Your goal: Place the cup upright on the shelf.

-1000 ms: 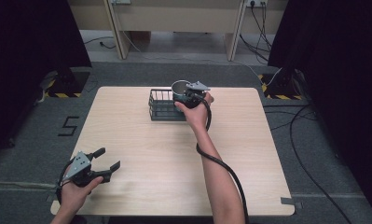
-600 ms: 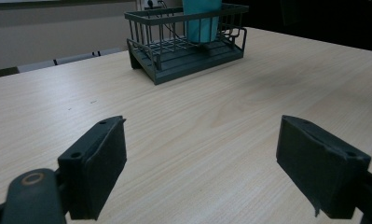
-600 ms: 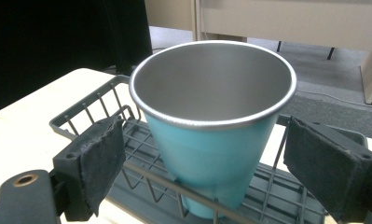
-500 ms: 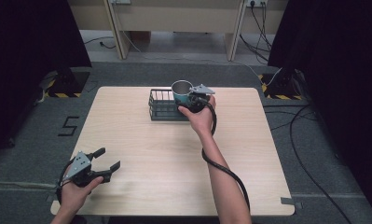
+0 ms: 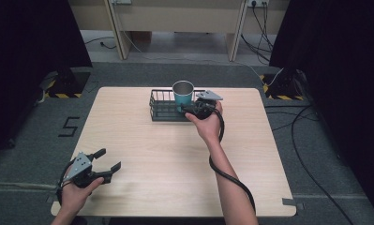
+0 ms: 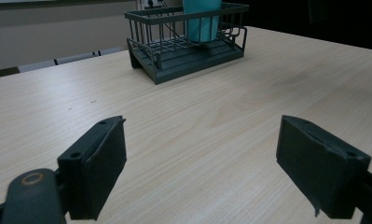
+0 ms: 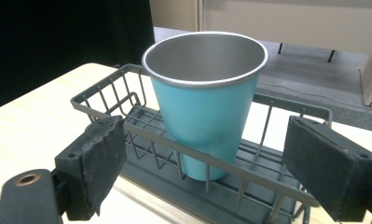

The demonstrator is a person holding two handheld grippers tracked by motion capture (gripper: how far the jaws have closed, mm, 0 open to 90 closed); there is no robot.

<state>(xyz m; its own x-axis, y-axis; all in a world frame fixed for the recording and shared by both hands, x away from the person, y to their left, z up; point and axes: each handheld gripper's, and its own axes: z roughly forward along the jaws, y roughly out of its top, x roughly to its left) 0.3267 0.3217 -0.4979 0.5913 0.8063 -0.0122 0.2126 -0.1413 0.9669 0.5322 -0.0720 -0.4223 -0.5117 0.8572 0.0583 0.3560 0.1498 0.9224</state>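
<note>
right gripper view: cup (image 7: 207,100) empty, upright in basket (image 7: 127,95) | right gripper (image 7: 207,168) wide open, holding nothing | left gripper (image 5: 106,167) wide open, near desk (image 5: 142,154) front-left corner

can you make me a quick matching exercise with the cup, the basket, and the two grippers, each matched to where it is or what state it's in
Column 1:
1. cup
2. wire basket
3. left gripper
4. right gripper

Column 2:
a. open, at the near left corner of the table
b. upright inside the basket, teal outside with a metal rim
c. open, jaws either side of the cup, outside the basket wall
d. dark wire, at the far middle of the table

Pairs: 1-b, 2-d, 3-a, 4-c
</note>
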